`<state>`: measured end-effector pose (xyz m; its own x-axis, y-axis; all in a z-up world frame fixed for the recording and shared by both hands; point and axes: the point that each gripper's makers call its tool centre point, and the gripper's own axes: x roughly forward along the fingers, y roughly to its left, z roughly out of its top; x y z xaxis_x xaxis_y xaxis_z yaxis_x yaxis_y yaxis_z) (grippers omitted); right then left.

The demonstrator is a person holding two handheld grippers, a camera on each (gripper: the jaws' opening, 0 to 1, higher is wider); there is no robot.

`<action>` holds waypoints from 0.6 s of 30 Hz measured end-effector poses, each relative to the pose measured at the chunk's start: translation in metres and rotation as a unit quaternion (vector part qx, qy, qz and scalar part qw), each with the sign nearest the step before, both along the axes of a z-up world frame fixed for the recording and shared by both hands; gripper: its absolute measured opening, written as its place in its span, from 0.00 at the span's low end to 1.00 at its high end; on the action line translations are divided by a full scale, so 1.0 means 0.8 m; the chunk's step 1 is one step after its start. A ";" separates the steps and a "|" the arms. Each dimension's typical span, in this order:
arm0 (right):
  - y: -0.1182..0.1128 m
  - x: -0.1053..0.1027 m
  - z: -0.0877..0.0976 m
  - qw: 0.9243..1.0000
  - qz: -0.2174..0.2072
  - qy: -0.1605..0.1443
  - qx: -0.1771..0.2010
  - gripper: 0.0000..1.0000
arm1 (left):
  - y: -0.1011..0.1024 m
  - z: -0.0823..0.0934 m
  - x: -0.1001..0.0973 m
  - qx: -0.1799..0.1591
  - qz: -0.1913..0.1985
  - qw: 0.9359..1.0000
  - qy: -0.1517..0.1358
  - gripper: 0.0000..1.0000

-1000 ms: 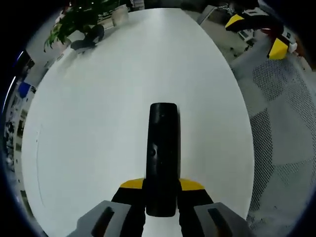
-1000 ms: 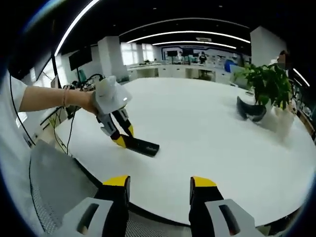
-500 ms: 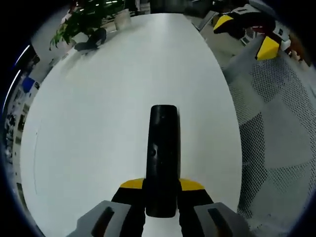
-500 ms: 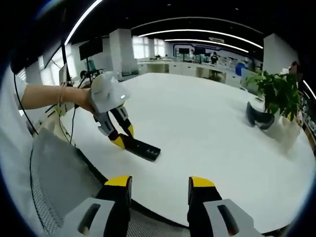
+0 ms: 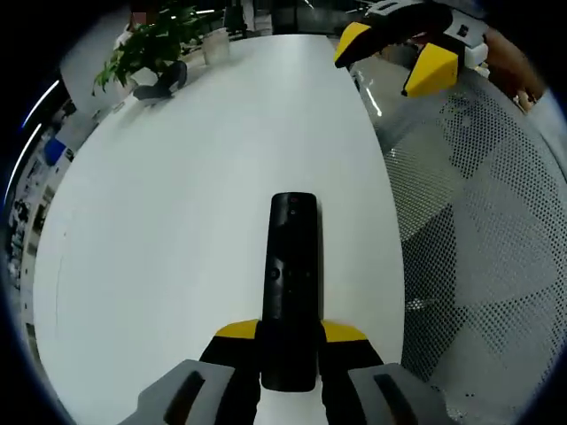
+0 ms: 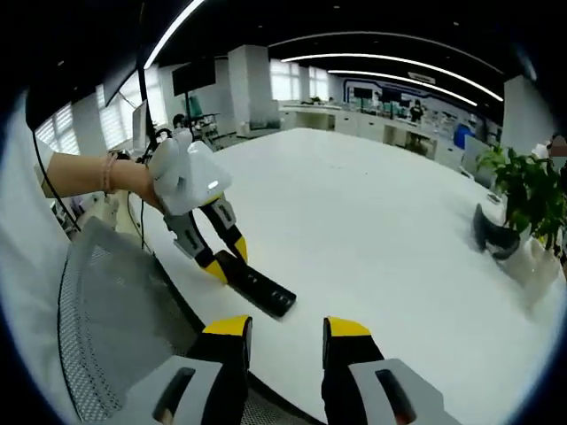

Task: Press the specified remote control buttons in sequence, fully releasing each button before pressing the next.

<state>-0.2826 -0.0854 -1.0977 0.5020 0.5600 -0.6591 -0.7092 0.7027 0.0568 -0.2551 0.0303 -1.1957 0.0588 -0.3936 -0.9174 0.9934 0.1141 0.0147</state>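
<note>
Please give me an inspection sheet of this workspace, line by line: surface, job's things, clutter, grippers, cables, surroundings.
Surface: white table, oval, mostly bare.
Job's things: black remote control flat near the table edge, one end between the left gripper's jaws.
Clutter: potted plant and a dark object beside it at the far side.
Grippers: left gripper shut on the remote control; right gripper open, holding nothing, off the table edge.
Cables: dark cables behind the person's hand.
Surroundings: mesh chair, office desks, ceiling light strips.
</note>
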 end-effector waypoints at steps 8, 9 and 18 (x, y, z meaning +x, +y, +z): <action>0.020 0.006 -0.010 0.997 0.072 0.002 -0.034 0.26 | -0.001 0.000 -0.015 -0.019 -0.017 1.000 -0.002 0.22; 0.021 0.006 -0.013 0.995 0.085 0.007 -0.043 0.26 | -0.001 0.000 -0.014 -0.023 -0.014 1.000 -0.002 0.22; 0.035 0.017 -0.044 0.974 0.197 0.017 -0.110 0.15 | 0.001 0.000 -0.014 -0.046 -0.014 0.999 0.001 0.23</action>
<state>-0.2692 -0.0574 -1.1331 0.2524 0.5474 -0.7979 -0.9268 0.3738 -0.0367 -0.2664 0.0308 -1.1955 0.0439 -0.4778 -0.8774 0.9963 0.0863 0.0028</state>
